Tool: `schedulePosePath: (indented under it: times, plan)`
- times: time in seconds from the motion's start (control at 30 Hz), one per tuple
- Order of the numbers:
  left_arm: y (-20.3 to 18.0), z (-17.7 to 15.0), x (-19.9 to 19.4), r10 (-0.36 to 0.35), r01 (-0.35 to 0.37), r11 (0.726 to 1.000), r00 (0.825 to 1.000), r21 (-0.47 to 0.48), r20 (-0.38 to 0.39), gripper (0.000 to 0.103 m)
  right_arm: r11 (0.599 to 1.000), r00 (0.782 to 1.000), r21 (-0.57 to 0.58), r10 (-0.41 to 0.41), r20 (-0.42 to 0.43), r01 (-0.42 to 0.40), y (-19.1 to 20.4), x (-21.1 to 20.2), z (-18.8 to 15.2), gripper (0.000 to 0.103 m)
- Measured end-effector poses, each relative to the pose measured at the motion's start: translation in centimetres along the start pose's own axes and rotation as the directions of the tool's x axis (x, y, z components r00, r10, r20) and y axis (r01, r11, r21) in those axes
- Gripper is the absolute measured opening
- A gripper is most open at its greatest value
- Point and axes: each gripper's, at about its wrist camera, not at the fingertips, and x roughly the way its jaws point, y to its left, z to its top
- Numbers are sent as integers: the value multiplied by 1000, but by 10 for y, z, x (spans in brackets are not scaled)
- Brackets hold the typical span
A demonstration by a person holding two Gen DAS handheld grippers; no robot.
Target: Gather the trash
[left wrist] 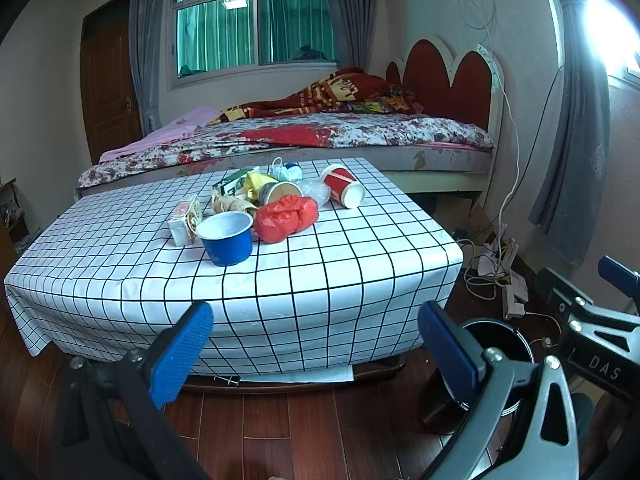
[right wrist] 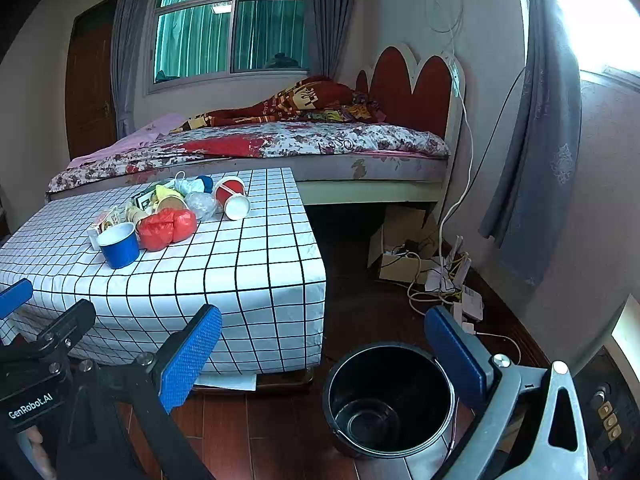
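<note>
Left wrist view: my left gripper point(left wrist: 316, 344) has its jaws wide apart and holds nothing; the trash on the worktop point(left wrist: 360, 248), with blue cup point(left wrist: 227, 238) and red bag point(left wrist: 286, 218), lies ahead. My right gripper point(right wrist: 322, 354) is also apart, the black bin point(right wrist: 390, 398) just below between its jaws.

the left gripper point(left wrist: 316, 344) has two flat blue pads point(left wrist: 182, 354) with a fine dotted texture, on black and grey arms with silver screws. the right gripper point(right wrist: 324, 354) looks the same. white letters "das" and "genrobot.ai" are printed on the black bodies.
</note>
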Motion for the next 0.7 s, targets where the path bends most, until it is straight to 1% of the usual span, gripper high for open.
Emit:
schedulePosePath:
  times: [0.7]
  plan:
    - [0,0,-1,1,-1,1000,1000,-1,1,102,1000,1000,-3,4,-1,-4,3,2,1,102]
